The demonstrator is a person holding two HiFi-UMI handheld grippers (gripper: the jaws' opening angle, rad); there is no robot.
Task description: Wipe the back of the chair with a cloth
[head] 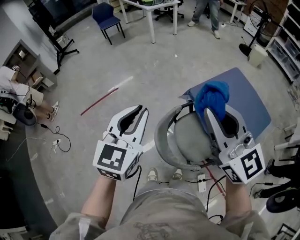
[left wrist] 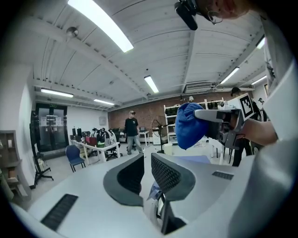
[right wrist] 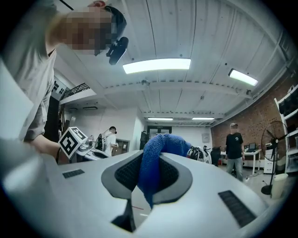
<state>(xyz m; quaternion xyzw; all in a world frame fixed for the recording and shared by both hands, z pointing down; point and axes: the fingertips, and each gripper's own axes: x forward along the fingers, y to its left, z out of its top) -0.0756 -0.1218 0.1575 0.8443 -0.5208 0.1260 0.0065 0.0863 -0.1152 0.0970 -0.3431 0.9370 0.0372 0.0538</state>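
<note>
Forearms reach forward side by side. The left gripper (head: 139, 111) is empty, its jaws only a narrow slit apart. The right gripper (head: 213, 112) clamps the blue cloth (head: 212, 96), which is bunched over its tips and raised over the chair's grey back (head: 186, 139). The blue seat (head: 251, 101) lies beyond. Farther off are a red rod (head: 99, 101) on the floor and a white table (head: 151, 10).

A bunched blue cloth (head: 212, 97) sits clamped in the right hand-held gripper (head: 216, 108), just above the chair's grey back (head: 187, 140).
</note>
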